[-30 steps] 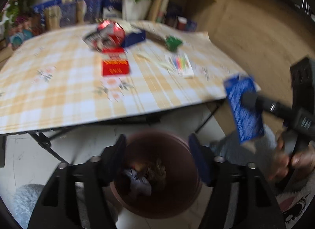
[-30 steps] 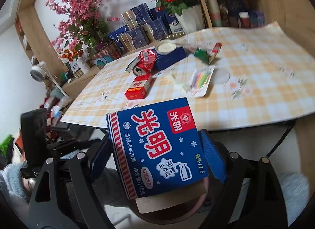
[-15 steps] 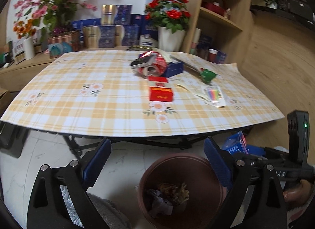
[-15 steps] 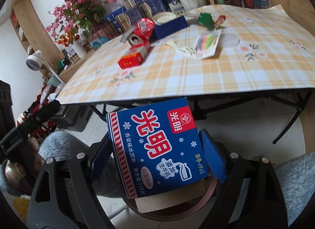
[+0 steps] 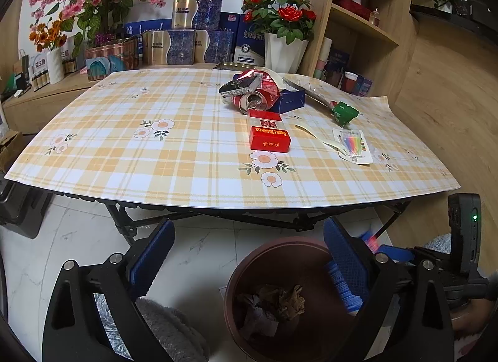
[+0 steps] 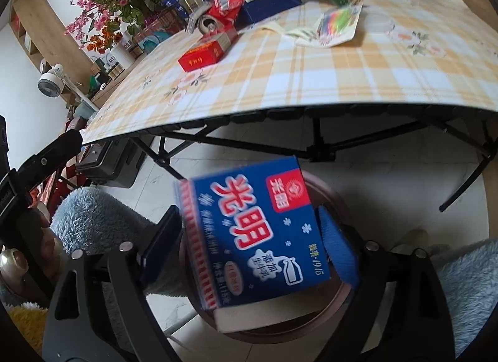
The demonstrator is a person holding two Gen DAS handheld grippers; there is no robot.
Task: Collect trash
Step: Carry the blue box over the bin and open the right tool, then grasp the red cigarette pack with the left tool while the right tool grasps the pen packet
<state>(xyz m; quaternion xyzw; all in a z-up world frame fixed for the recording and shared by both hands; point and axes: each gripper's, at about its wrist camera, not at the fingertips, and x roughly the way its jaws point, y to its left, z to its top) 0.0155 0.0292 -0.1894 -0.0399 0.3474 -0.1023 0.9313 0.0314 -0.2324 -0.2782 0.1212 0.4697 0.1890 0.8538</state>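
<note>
A brown bin (image 5: 249,271) with crumpled paper stands on the floor before the table; it also shows in the right wrist view (image 6: 330,197). My right gripper (image 6: 249,253) is open over it, and the blue milk carton (image 6: 255,243) is blurred between its fingers, dropping into the bin. The carton's edge shows in the left wrist view (image 5: 345,287) at the bin's right rim. My left gripper (image 5: 246,253) is open and empty above the bin. A red box (image 5: 269,141), a crushed red can (image 5: 256,97), a green wrapper (image 5: 344,113) and a candle packet (image 5: 353,144) lie on the table.
The checked tablecloth (image 5: 155,150) covers a folding table with black legs. Boxes and flower vases (image 5: 284,50) stand behind it, shelves at the right. A dark blue box (image 5: 291,99) sits by the can. Grey fluffy slippers (image 6: 93,215) are on the tiled floor.
My right gripper has lowered over the bin and opened; the carton has slipped from its grip and is falling. My left gripper has opened and lifted to face the table.
</note>
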